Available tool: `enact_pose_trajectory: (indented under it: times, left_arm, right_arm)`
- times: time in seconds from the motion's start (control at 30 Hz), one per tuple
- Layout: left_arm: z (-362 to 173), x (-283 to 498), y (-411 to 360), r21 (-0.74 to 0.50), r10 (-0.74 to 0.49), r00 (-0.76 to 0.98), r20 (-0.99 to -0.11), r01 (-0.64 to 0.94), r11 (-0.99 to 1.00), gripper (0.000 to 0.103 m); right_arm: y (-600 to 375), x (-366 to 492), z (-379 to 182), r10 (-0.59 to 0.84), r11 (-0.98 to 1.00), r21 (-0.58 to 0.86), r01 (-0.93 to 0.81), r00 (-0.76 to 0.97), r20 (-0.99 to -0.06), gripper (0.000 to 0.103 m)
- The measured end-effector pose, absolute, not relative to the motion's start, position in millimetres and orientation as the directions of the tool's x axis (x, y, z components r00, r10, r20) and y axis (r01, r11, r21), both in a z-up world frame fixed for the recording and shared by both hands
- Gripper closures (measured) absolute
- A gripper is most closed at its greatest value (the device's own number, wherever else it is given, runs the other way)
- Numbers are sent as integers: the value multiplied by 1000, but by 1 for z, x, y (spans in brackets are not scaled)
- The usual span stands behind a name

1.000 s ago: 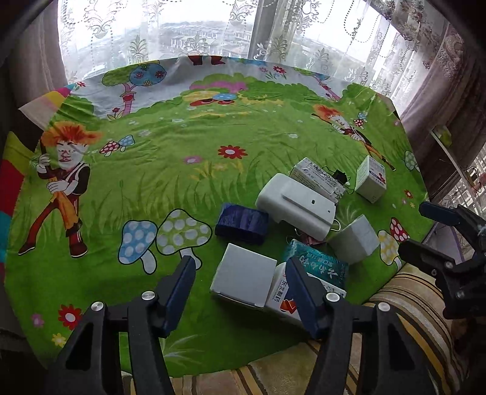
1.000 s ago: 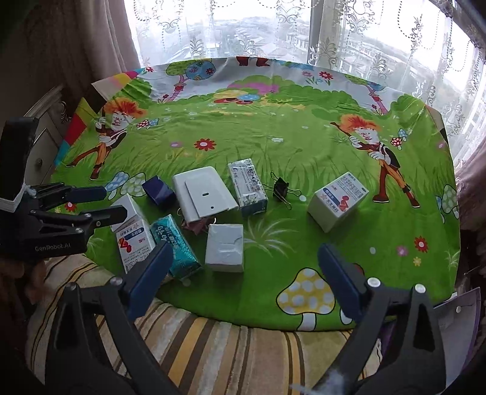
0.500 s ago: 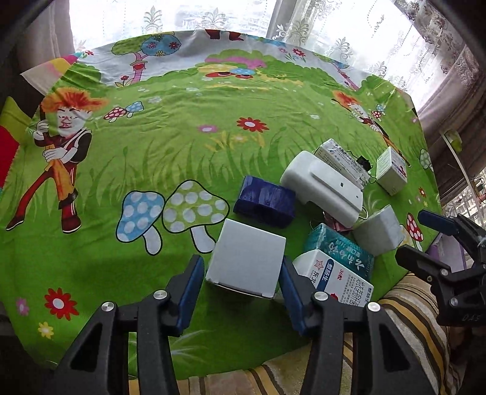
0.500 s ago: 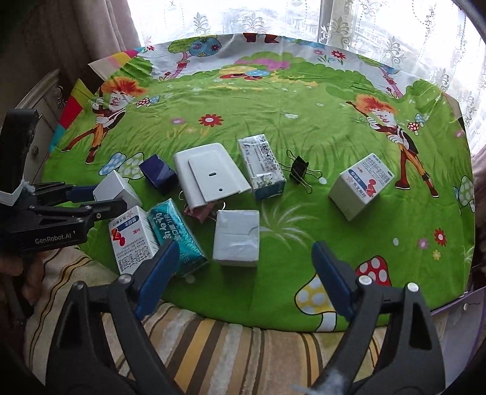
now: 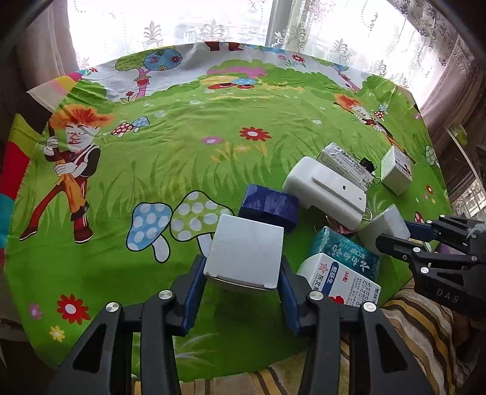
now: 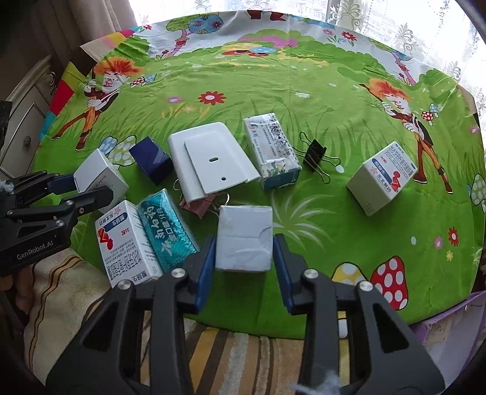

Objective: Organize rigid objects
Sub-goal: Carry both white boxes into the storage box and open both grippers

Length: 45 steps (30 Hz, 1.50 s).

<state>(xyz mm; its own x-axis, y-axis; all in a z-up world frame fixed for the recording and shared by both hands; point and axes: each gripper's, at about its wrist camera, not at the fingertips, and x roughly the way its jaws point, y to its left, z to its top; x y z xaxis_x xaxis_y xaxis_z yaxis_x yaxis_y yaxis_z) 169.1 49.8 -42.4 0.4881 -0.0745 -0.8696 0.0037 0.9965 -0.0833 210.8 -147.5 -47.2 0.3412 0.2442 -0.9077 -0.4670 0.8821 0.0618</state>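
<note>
Both grippers newly forward: left gripper (image 5: pixel 241 270) pinching white box (image 5: pixel 246 250), right gripper (image 6: pixel 244 255) astride pale carton (image 6: pixel 244 237).

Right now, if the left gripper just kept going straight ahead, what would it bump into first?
The left gripper already straddles a white box, so it would push that first. Just beyond sits the dark blue box, though depth is uncertain.

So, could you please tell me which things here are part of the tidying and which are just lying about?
In hand:
left gripper around plain white box
right gripper around wrapped white box
dark blue box
teal box

Lying about:
tablecloth
striped cushion
lace curtain
</note>
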Motion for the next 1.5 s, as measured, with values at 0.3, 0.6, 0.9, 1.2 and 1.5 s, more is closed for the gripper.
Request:
enact_pose_trajectory:
  times: [0.3, 0.6, 0.9, 1.2, 1.5]
  left_arm:
    - [-13, 155, 40, 45, 52, 595, -802, -25, 999, 57]
    - [34, 135, 15, -19, -22, 699, -715, 13, 1000, 57]
    - [56, 110, -50, -151, -233, 711, -663, 178, 972, 57]
    - [56, 96, -123, -308, -454, 609, -650, 335, 891, 57]
    - [45, 95, -178, -398, -559, 458, -691, 405, 823, 57]
  right_arm:
    - [-171, 199, -20, 299, 900, 104, -422, 428, -853, 65]
    - [-206, 182, 7, 301, 924, 120, -362, 501, -811, 65]
    - [-263, 148, 30, 294, 941, 131, -313, 559, -776, 65]
    - [-343, 117, 44, 262, 962, 153, -225, 611, -747, 65]
    - [-410, 91, 41, 156, 988, 106, -115, 649, -745, 65]
